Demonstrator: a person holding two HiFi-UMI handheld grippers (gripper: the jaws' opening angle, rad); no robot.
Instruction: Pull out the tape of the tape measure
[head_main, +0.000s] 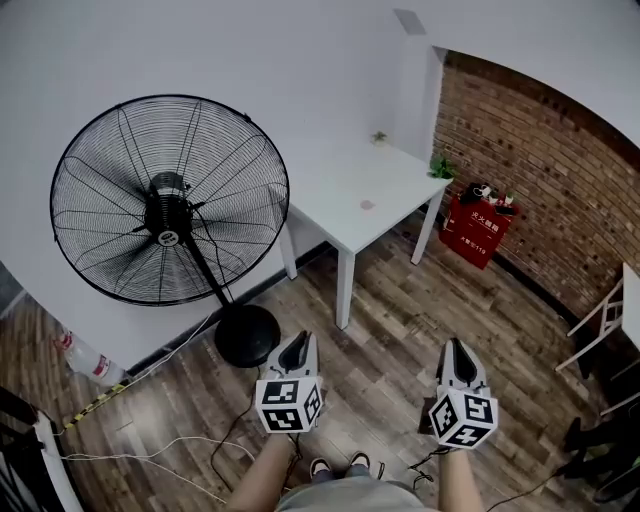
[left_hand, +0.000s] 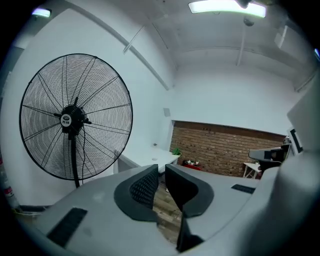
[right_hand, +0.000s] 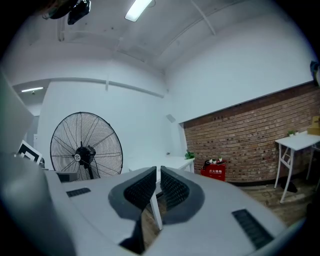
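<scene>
Red box (head_main: 477, 231), 2 o'clock in head view: white Chinese characters, apparently 灭火器箱. Fan hub badge (head_main: 168, 238), 10 o'clock: too small to read.

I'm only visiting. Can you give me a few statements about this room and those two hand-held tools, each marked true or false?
1. A big black fan stands left of the white table. True.
2. The red box sits on the table. False: it is on the floor, against the brick wall.
3. The left gripper and the right gripper hold nothing. True.
4. The left gripper's fingers are spread wide. False: they are close together.
5. The floor is carpeted. False: it is wood planks.
</scene>
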